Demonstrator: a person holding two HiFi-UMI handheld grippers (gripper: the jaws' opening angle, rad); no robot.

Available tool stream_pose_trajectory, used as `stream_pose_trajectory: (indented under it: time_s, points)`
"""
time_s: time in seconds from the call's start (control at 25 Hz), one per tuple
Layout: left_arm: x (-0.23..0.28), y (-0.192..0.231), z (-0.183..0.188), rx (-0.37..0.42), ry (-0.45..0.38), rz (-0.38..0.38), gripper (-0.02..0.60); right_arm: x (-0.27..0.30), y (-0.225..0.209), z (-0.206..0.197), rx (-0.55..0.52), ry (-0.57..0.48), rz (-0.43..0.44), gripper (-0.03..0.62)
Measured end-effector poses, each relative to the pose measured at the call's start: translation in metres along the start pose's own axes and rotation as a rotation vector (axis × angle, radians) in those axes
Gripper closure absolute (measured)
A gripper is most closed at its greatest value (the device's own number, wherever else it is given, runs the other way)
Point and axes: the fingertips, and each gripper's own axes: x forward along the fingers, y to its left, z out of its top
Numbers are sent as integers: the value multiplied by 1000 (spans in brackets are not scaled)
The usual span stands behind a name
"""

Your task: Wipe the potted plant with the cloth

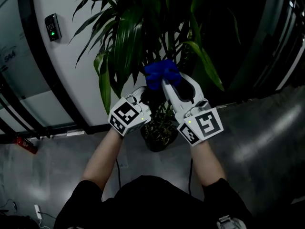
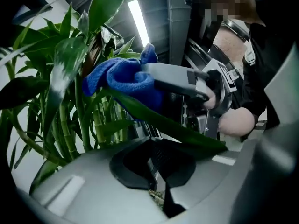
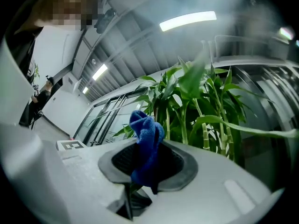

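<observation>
The potted plant (image 1: 128, 37) has long green leaves, and its dark pot (image 1: 159, 137) stands on the floor under my hands. My right gripper (image 1: 167, 82) is shut on a blue cloth (image 1: 161, 73), which bunches out of its jaws (image 3: 147, 148) among the leaves. A sliver of green shows below the cloth (image 3: 145, 134) between those jaws. My left gripper (image 1: 143, 93) sits just left of it, jaws together at a long leaf (image 2: 177, 127) that crosses their tips (image 2: 152, 146). In the left gripper view the cloth (image 2: 124, 76) and the right gripper (image 2: 187, 80) press on that leaf higher up.
A white wall panel with a keypad (image 1: 52, 26) stands behind the plant at left, and dark glazing at right. A red object (image 1: 26, 145) and a white power strip (image 1: 37, 209) lie on the grey floor at the left. Bamboo-like stems (image 2: 81, 120) crowd close.
</observation>
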Motion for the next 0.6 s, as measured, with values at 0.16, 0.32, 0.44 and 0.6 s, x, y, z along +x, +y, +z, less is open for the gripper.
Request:
stream_pose_trajectory:
  time_s: [0.16, 0.32, 0.44, 0.6]
  points:
    - [4, -9, -9, 11, 35, -48, 575, -3, 4, -8, -40, 30, -3, 490]
    - [4, -9, -21, -15, 47, -51, 575, -6, 9, -20, -53, 71, 3, 490]
    - [3, -12, -23, -29, 40, -56, 575, -9, 14, -27, -61, 93, 7, 490]
    - [1, -13, -29, -47, 41, -59, 575, -13, 19, -38, -51, 119, 5, 490]
